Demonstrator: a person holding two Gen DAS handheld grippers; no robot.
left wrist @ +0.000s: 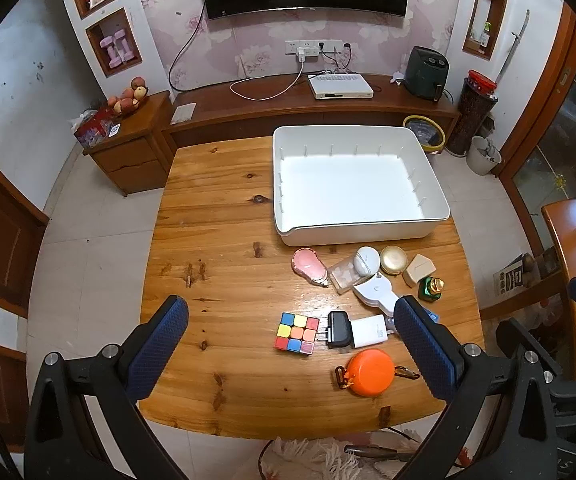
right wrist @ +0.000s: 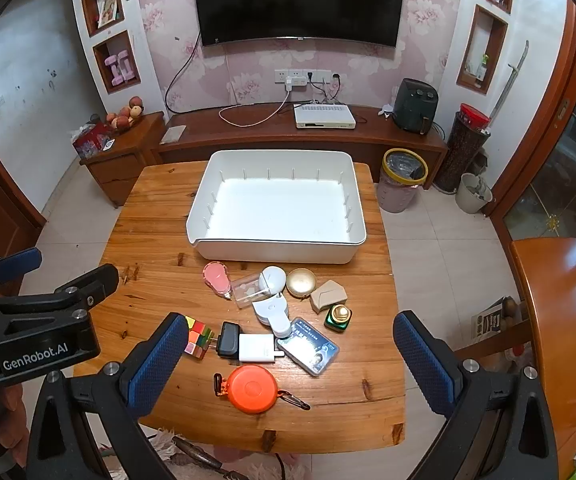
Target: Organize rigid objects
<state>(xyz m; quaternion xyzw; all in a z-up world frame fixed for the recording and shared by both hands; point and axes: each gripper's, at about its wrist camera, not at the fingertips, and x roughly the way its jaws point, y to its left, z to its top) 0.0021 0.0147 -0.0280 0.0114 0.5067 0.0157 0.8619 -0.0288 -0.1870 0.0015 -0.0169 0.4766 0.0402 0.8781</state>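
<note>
On the wooden desk [right wrist: 160,208] the items sit in a loose cluster at the lower middle of both views. Going left to right in the right wrist view: a multicoloured puzzle cube [right wrist: 198,338] partly hidden behind the right gripper's left finger, a pink oval case [right wrist: 216,277], a black plug adapter [right wrist: 227,340] touching a white rectangular charger [right wrist: 257,348], a clear plastic box [right wrist: 248,289], a round orange tape measure [right wrist: 251,389] with clips, a white round-headed device [right wrist: 272,306], a gold round tin [right wrist: 301,281], a blue card holder [right wrist: 311,350], a beige faceted box [right wrist: 328,295] and a small green bottle with gold cap [right wrist: 339,317]. Above them, at frame centre, the white plastic bin [right wrist: 276,252] lies empty.

The left gripper [left wrist: 290,340] hangs above the near desk edge, its blue-padded fingers [left wrist: 160,344] spread wide, holding nothing. The right gripper [right wrist: 288,356] is likewise wide apart and empty, framing the cluster.

The desk's left half is bare wood; the bin's near wall stands just beyond the pink case and gold tin.
</note>
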